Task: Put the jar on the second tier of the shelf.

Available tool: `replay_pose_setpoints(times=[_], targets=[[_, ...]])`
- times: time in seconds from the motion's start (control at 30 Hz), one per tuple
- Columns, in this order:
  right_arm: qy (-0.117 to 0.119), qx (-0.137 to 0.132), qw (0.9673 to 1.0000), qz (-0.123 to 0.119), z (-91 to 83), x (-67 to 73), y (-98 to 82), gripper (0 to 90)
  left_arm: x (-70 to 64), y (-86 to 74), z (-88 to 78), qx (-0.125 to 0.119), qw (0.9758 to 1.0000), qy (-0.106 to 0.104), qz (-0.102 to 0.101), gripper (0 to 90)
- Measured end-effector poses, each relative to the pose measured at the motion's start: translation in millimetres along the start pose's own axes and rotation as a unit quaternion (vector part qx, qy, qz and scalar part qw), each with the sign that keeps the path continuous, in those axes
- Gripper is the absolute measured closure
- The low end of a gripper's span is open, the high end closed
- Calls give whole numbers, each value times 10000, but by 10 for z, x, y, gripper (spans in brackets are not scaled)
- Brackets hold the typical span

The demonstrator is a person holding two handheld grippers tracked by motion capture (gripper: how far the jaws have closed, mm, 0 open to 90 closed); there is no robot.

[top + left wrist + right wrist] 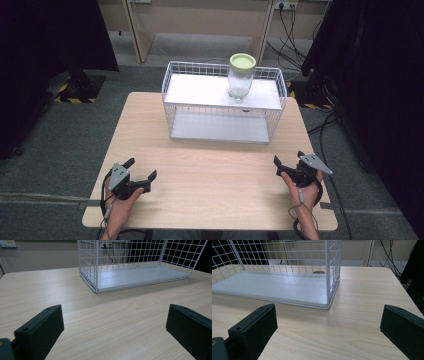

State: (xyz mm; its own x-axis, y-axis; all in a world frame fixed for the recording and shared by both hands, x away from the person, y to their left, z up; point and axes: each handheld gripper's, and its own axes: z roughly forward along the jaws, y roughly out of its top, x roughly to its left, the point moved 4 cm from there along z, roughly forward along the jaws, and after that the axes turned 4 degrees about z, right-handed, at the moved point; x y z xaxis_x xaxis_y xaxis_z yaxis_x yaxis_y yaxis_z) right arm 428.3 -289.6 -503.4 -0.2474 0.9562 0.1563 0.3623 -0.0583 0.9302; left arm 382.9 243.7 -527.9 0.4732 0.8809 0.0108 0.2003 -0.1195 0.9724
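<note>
A clear glass jar (241, 77) with a pale green lid stands upright on the top shelf of a white wire rack (172, 95) at the far middle of the wooden table (210, 175). My left gripper (142, 170) rests low at the near left, open, nothing between its jaws. At the near right my right gripper (289, 159) is open too and holds nothing. The left gripper view looks across bare wood to the rack's (96, 270) white lower shelf. In the right gripper view the rack's (327, 272) front right corner post stands ahead.
The rack's lower shelf (220, 127) has nothing on it. Beyond the table lie grey floor, wooden furniture legs (132, 30) and cables (292, 35) by a wall socket. Dark curtains (50, 35) hang on both sides. A broad strip of bare tabletop separates the grippers from the rack.
</note>
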Motion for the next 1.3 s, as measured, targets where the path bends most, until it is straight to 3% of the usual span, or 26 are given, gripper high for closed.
replay_pose_setpoints(times=[1.3], targets=[[-297, -64, 9995, 40, -22, -177, -117, 16, 0, 0, 1, -1, 10000, 4, -6, 7]])
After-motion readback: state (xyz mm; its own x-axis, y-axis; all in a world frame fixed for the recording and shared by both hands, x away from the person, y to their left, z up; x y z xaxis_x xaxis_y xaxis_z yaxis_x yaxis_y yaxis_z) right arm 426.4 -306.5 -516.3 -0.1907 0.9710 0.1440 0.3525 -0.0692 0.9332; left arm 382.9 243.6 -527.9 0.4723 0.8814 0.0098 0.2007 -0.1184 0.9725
